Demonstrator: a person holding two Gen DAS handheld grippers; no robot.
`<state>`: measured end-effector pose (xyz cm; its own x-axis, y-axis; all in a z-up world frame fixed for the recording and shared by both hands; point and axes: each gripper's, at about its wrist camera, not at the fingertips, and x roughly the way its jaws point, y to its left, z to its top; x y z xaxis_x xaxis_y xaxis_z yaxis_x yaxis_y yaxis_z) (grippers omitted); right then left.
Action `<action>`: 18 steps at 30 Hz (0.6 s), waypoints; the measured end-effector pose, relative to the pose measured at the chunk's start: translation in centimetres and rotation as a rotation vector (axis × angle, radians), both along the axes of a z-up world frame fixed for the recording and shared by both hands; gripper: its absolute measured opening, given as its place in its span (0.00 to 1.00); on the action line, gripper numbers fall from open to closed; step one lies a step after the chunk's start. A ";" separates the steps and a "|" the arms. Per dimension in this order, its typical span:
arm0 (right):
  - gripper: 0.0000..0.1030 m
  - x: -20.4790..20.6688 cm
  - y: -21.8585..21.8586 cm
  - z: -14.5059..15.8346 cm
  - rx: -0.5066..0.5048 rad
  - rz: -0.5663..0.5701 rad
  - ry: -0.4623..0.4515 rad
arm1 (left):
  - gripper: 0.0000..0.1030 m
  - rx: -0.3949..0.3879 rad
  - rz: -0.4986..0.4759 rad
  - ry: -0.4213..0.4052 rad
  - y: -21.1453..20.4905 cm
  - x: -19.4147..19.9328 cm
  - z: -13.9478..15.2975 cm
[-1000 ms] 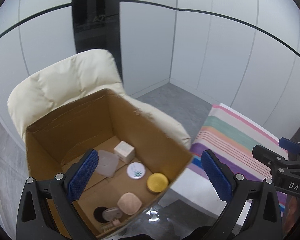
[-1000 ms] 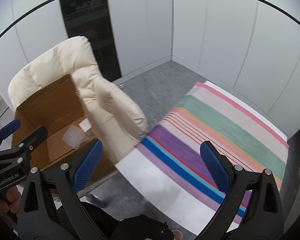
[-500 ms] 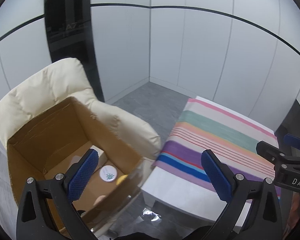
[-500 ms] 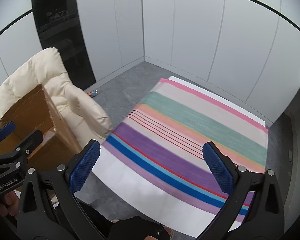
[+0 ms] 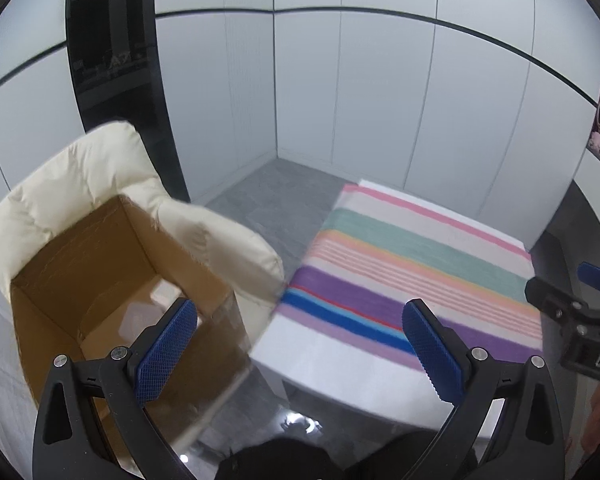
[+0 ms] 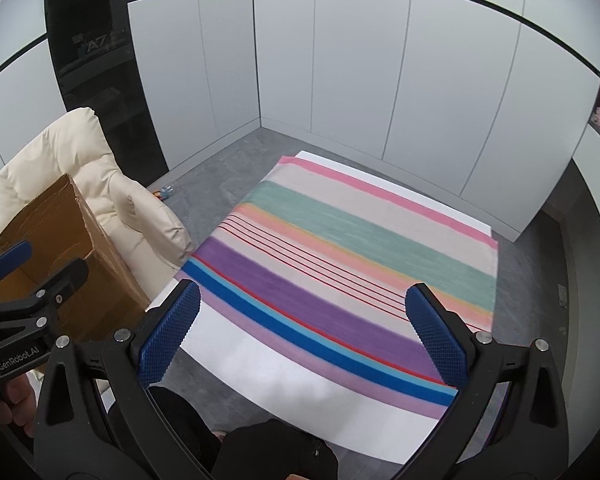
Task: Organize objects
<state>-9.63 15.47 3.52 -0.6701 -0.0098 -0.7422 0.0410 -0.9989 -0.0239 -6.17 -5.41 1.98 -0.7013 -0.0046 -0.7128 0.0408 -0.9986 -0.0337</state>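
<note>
An open cardboard box (image 5: 100, 280) stands on a cream padded chair (image 5: 84, 168) at the left; inside I make out only blurred pale items. It also shows in the right wrist view (image 6: 72, 248). My left gripper (image 5: 300, 340) is open and empty, raised between the box and a striped cloth (image 5: 412, 280). My right gripper (image 6: 304, 332) is open and empty above the striped cloth (image 6: 340, 264). The right gripper shows at the left view's right edge (image 5: 580, 320), the left gripper at the right view's left edge (image 6: 20, 304).
The striped cloth covers a low white table (image 6: 284, 376) on a grey floor (image 6: 220, 176). White wall panels (image 6: 340, 80) enclose the corner. A dark glass column (image 6: 96, 60) stands behind the chair. A small item (image 6: 164, 191) lies on the floor by the chair.
Both views have swung right and up, away from the box toward the striped cloth. The box's contents have mostly dropped out of sight. Both grippers stay open.
</note>
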 end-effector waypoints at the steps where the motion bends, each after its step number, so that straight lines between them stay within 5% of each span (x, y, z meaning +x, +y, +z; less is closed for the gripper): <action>1: 1.00 0.8 0.2 0.1 0.010 -0.005 0.007 | 1.00 -0.007 -0.001 0.002 0.2 0.6 0.2; 18: 1.00 9.5 1.6 -1.8 -0.033 0.011 -0.095 | 1.00 -0.055 0.010 -0.087 1.4 9.3 -1.3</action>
<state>-0.10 17.04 1.69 -0.5963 -0.0421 -0.8016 0.0522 -0.9985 0.0136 3.09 -3.99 0.73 -0.6366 -0.0519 -0.7694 0.0513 -0.9984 0.0250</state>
